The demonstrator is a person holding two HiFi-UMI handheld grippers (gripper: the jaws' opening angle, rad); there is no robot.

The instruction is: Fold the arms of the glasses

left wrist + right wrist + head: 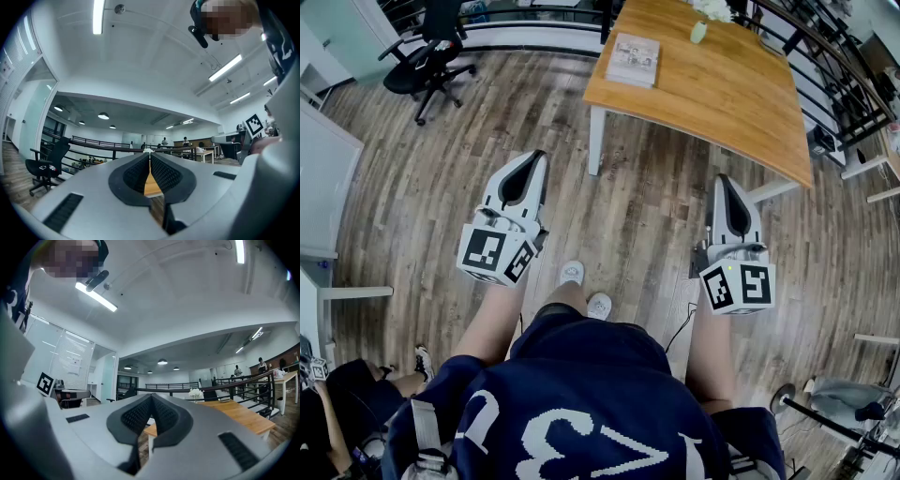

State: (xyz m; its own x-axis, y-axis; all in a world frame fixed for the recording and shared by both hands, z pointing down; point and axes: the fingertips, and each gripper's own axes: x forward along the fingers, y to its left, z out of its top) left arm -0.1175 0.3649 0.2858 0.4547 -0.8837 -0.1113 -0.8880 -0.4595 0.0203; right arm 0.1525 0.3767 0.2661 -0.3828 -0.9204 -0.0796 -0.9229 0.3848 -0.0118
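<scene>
No glasses show in any view. My left gripper (534,156) is held level over the wood floor, short of the wooden table (712,89), with its jaws shut and nothing between them. My right gripper (724,178) is beside it, nearer the table's front edge, also shut and empty. In the left gripper view the closed tips (149,153) point at the table, which shows as a sliver of wood (152,186) behind the pads. From the right gripper (151,395) the tabletop (239,416) lies ahead to the right, with white flowers (195,393) on it.
On the table lie a book (634,59) and a small vase of flowers (703,23). A black office chair (427,61) stands far left, a black railing (834,66) runs along the right, and another person (337,403) sits at lower left.
</scene>
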